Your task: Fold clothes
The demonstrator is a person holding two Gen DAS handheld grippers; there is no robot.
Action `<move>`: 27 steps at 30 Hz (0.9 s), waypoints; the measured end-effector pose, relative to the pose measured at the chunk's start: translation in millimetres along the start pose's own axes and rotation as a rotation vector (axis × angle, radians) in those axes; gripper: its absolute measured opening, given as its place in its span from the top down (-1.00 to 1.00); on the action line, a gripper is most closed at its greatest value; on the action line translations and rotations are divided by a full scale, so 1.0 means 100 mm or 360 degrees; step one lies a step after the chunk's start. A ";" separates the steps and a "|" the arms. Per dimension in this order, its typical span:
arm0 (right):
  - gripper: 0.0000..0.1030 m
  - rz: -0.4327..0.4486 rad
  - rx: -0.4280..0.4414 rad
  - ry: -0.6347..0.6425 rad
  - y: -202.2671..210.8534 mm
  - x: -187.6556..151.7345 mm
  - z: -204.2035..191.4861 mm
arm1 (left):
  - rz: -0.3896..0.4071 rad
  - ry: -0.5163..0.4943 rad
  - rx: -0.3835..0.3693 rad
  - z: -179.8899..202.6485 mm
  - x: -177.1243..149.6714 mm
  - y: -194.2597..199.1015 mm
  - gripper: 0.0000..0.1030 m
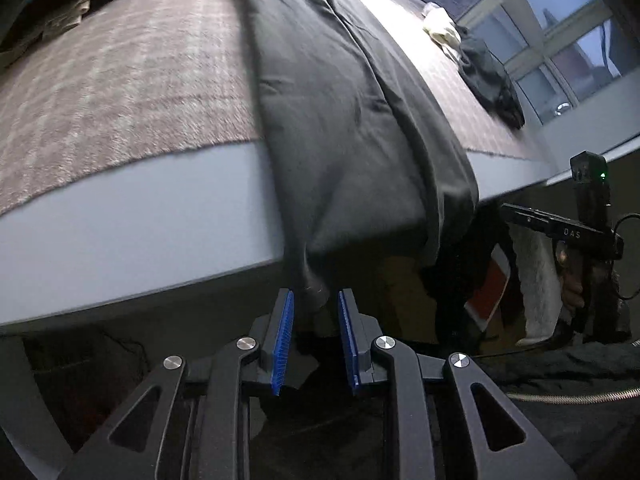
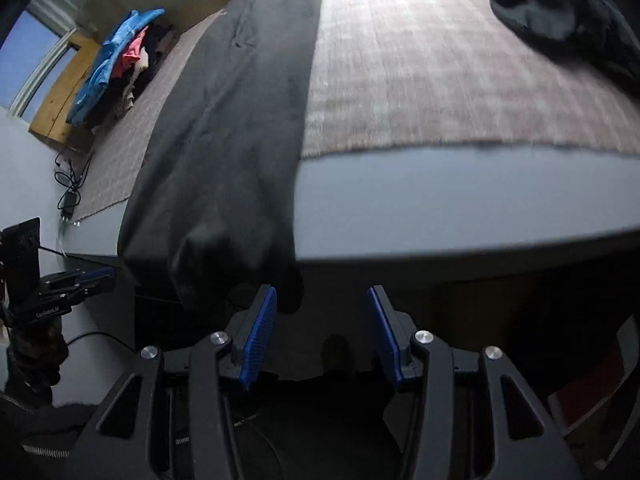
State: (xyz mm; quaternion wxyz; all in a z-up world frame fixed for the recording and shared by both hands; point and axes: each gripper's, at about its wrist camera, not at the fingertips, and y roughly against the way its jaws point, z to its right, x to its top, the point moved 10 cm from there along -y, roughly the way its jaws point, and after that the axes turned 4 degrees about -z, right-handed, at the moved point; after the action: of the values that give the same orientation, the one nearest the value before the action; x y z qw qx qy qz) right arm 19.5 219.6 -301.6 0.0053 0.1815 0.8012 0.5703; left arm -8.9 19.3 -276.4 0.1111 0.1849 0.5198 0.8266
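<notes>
A long dark grey garment point(image 1: 332, 112), trousers by the look of the seam down its length, lies stretched along the table point(image 1: 140, 216) over a checked brown cloth point(image 1: 120, 72); its near end spills over the table's front edge and hangs below it, which puts the hem within reach of both tools from where the person stands.

The left gripper point(image 1: 316, 312) sits just under that edge with its blue pads standing a little apart; a dangling corner of the fabric hangs in the gap between them, but the pads do not look pressed onto it, so I would call it a loose bracket, not a grip. The right gripper point(image 2: 322, 308) is spread wide and holds nothing; another hanging corner of the garment point(image 2: 240, 128) droops just beside its left pad, touching or nearly so, I cannot tell which. With one tool at each corner of the hem, the hold looks meant to carry the end up and over in a lengthwise fold; equally it could be the hem just laid down.

Further off, a crumpled black garment point(image 2: 560, 12) and a pale one point(image 1: 440, 28) lie at one far corner of the table; a heap of blue, pink and dark clothes point(image 2: 120, 52) sits at the other side, with a black cable point(image 2: 68, 188) lying near it.
</notes>
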 end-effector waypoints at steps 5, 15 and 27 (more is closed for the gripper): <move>0.04 -0.0050 0.0117 -0.0034 -0.25 -0.04 0.02 | 0.0009 0.0047 0.0010 -0.07 0.04 -0.14 0.49; 0.04 -0.0188 0.0414 0.0045 -0.62 0.05 -0.08 | -0.0003 0.0063 -0.0069 0.05 0.09 -0.26 0.50; 0.92 -0.0204 0.0456 0.0290 0.04 -0.05 -0.26 | 0.0111 -0.0029 -0.0156 0.19 0.07 0.24 0.91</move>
State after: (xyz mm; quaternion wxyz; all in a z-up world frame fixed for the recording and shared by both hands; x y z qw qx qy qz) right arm 19.6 195.2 -289.7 -0.0569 0.0764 0.8813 0.4628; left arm -7.1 27.0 -246.1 0.0959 0.2046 0.4710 0.8527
